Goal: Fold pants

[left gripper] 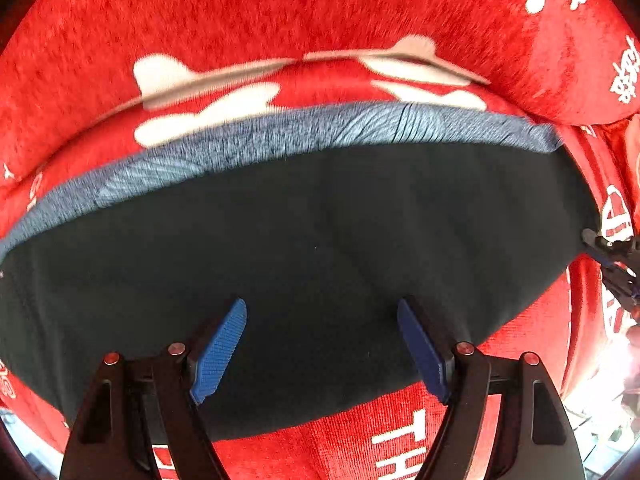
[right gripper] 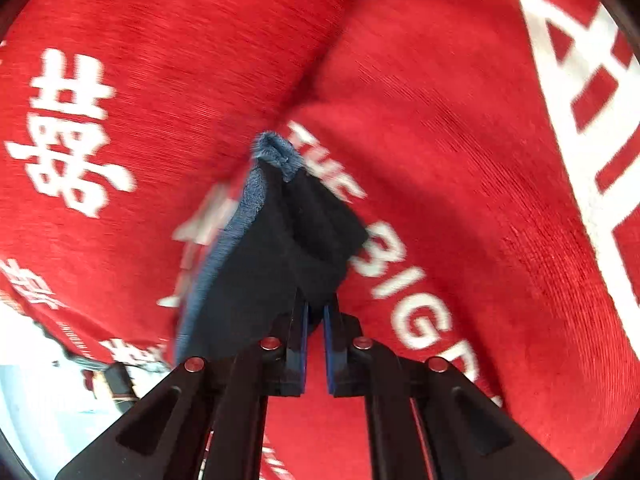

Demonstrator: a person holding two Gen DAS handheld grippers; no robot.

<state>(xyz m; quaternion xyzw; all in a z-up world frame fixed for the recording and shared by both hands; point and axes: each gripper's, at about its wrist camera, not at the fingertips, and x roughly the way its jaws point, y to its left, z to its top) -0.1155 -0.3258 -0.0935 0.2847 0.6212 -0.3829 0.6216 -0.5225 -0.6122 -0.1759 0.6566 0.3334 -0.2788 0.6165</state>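
Here, one pants [left gripper: 304, 248], two hand-held grippers.

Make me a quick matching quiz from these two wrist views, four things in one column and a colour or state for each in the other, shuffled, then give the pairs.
Things:
1. left claw
2. right claw
3. waistband
4. red cloth

States:
A. heathered blue-grey
B. open above the dark pants
C. printed with white lettering
D. closed on a fold of fabric

Pairs: 1-B, 2-D, 3-A, 4-C
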